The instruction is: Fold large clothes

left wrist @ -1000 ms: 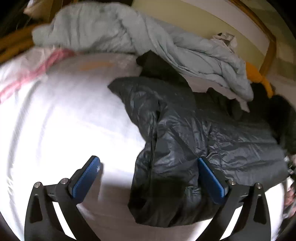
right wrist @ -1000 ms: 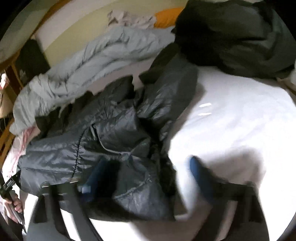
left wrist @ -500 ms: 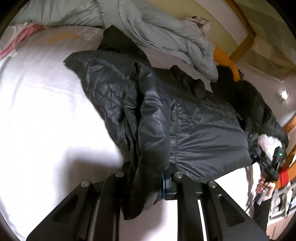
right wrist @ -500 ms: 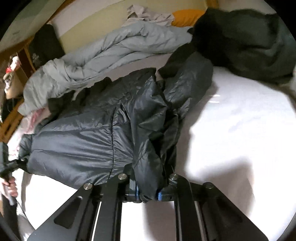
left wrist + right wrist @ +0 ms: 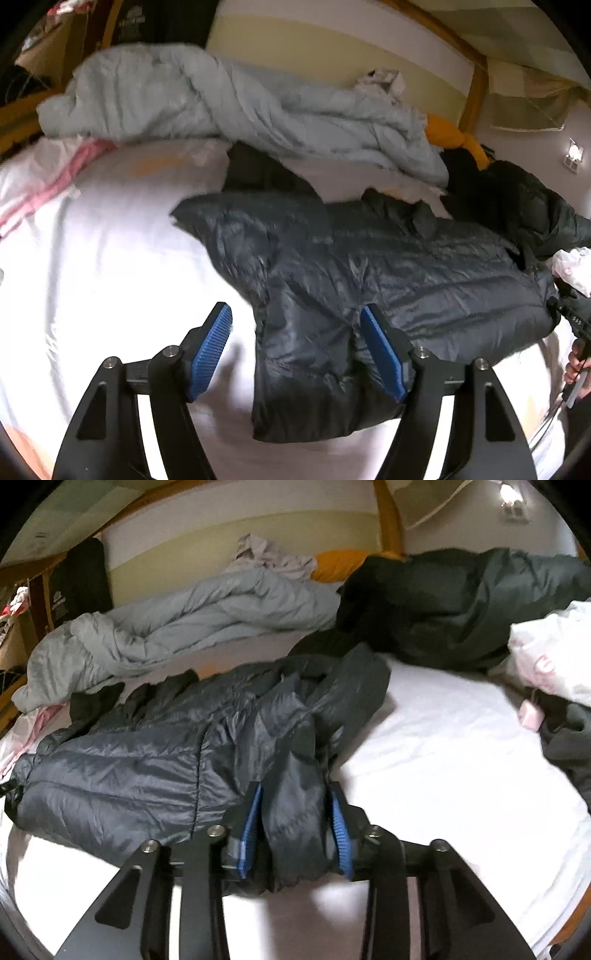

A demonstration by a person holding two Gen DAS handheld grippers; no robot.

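A dark quilted jacket (image 5: 388, 280) lay spread across the white sheet of the bed (image 5: 110, 258), its body stretching sideways and one folded edge hanging toward the near side. In the left wrist view the left tool (image 5: 295, 332) hovered over that near edge with its jaws opening; the blue pads (image 5: 210, 350) stood well apart, one over bare sheet and the other over the jacket's fabric, and neither pressed on anything. The cloth lay under the gap rather than gripped in it.

In the right wrist view the right tool (image 5: 295, 812) had a bunched fold of the jacket (image 5: 155, 768) between its pads, and its jaws were opening too. The fold filled the gap between them, and whether the pads still pressed on the cloth could not be told for certain; they looked to lie against it on both sides.

Behind the jacket a pale blue duvet (image 5: 236, 110) was heaped along the far side of the bed against the wall. An orange cushion (image 5: 343, 565) showed beside it, and a second dark coat (image 5: 461, 605) lay crumpled at the far right corner, next to a white plastic bag (image 5: 550, 653). A pink-striped cloth (image 5: 48, 184) lay at the left edge of the bed. At the right rim of the left view a person's hand (image 5: 576, 365) held the other tool's handle
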